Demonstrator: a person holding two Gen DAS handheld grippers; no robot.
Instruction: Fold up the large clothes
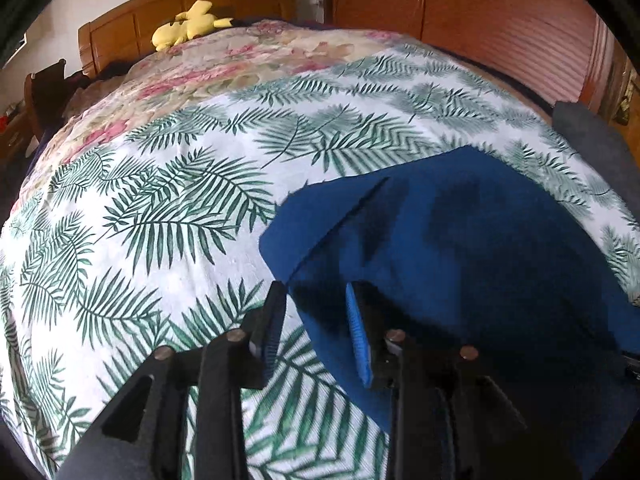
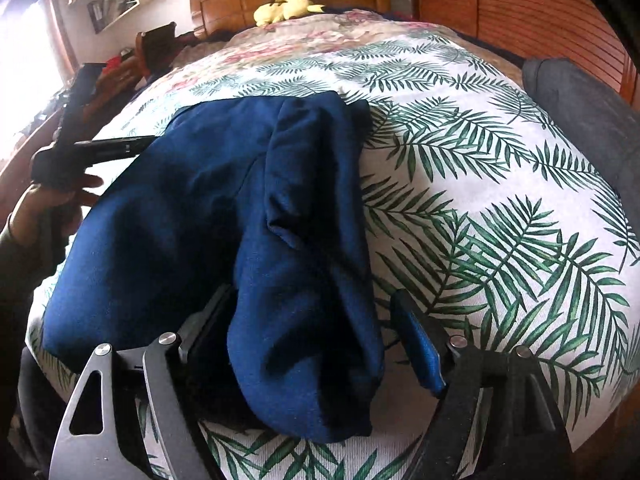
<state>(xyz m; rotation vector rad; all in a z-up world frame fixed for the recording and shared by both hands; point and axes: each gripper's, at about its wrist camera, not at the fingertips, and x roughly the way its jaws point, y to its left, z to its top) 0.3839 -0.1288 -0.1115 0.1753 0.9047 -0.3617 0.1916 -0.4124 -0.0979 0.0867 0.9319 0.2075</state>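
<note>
The navy garment [image 2: 240, 216] lies on the bed's fern-print sheet [image 2: 500, 208], partly folded, w/ one thick layer doubled lengthwise over the rest and bunched toward the near edge. Right gripper [image 2: 316, 332]: jaws wide apart, approx. at full spread, straddling the near bunched end of the garment; the fabric sits between the blue pads but neither pad presses on it, so nothing is gripped. Left gripper [image 1: 316, 320]: jaws partly open w/ a narrow gap, positioned at the garment's left corner edge; the right-side pad overlaps the fabric [image 1: 460, 248], the left-side pad is over bare sheet, and no cloth is pinched. In the right wrist view the left gripper [image 2: 120, 146] enters from the left at the garment's far edge, w/ the person's hand [image 2: 52, 196] on its handle and a dark sleeve below. A fold seam runs diagonally across the fabric in the left wrist view. Surroundings: floral quilt [image 1: 224, 64] farther up the bed, yellow plush toy [image 1: 188, 24] near the wooden headboard [image 1: 192, 0], a grey cushion [image 2: 580, 112] at the bed's right edge, and a slatted wooden wardrobe [image 1: 500, 12] beyond it.
</note>
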